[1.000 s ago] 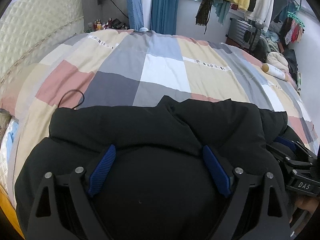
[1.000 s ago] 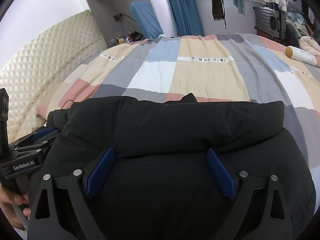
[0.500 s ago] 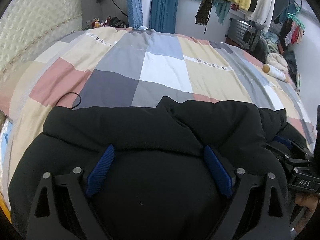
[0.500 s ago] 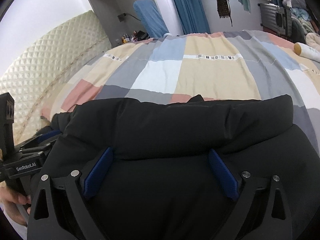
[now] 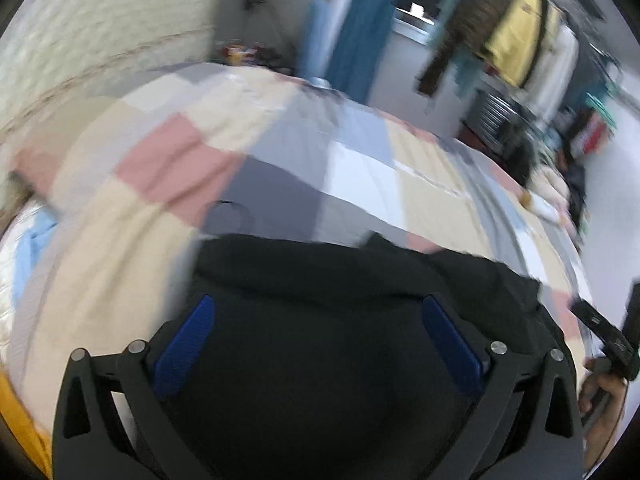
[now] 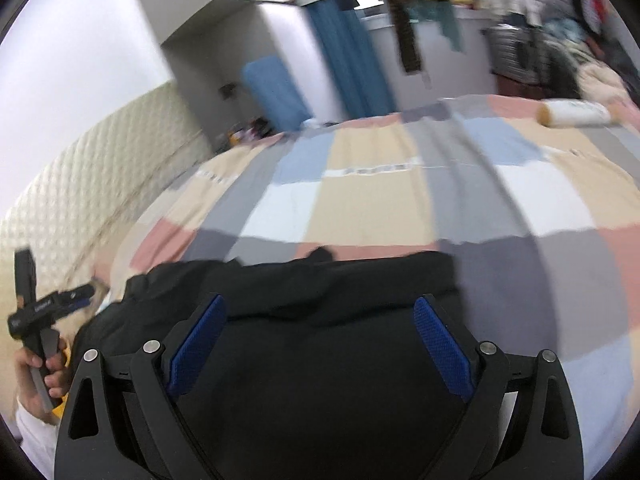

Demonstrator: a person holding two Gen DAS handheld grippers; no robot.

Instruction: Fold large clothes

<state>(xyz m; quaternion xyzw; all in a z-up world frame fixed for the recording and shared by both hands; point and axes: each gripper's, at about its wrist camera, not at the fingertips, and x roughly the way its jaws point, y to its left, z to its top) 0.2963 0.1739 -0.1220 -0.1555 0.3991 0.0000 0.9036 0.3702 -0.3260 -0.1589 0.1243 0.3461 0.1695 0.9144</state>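
Note:
A black padded jacket (image 5: 340, 292) lies folded on the patchwork bedspread (image 5: 280, 184), near the bed's front edge. It also shows in the right wrist view (image 6: 320, 300). My left gripper (image 5: 316, 344) is open above the jacket's left part, jaws wide apart, nothing between the blue pads. My right gripper (image 6: 318, 344) is open above the jacket's right part, also empty. Each gripper shows at the edge of the other's view, the right one (image 5: 608, 332) and the left one (image 6: 44, 312), both clear of the cloth. Both frames are blurred by motion.
A quilted headboard (image 6: 100, 160) runs along the left. A white bottle (image 6: 576, 114) lies at the bed's far right. Hanging clothes (image 5: 516, 28) and a blue curtain (image 5: 360, 40) stand beyond the bed. A thin black cable (image 5: 232, 204) lies left of the jacket.
Both grippers have lifted up and back from the jacket, still open. The views tilt upward, showing more wall and less jacket. The jacket stays folded on the bed.

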